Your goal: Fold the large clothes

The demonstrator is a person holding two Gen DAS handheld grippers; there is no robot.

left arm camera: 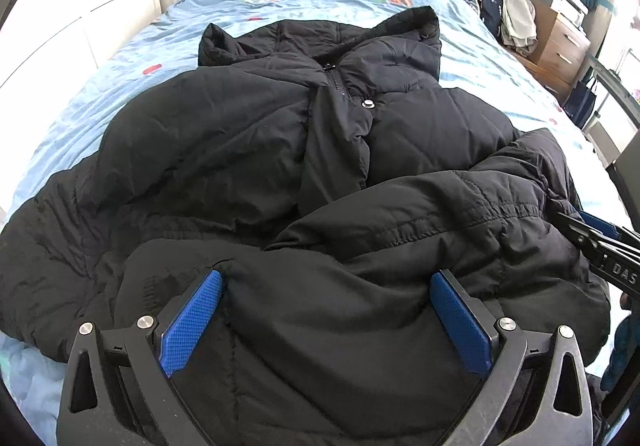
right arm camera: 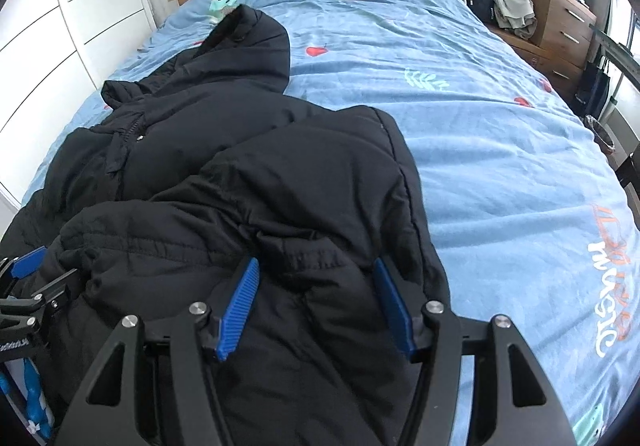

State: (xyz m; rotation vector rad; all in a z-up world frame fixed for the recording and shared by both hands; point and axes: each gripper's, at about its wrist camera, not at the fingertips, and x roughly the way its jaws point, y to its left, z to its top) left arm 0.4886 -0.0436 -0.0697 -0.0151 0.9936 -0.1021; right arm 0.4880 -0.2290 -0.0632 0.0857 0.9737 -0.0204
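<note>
Bed (right arm camera: 500, 134) under jacket (left arm camera: 248, 150) (hem hidden).

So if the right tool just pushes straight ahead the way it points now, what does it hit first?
The black jacket. The right tool stands open with bunched jacket fabric already between its fingers, so it would likely press straight into that fold. The blue bedsheet lies off to its right, not in line.

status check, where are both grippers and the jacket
Left hand-held gripper open, jacket fabric between pads. Right hand-held gripper open over the folded-up hem. Jacket on bed, hood toward headboard. Nothing in the way.
</note>
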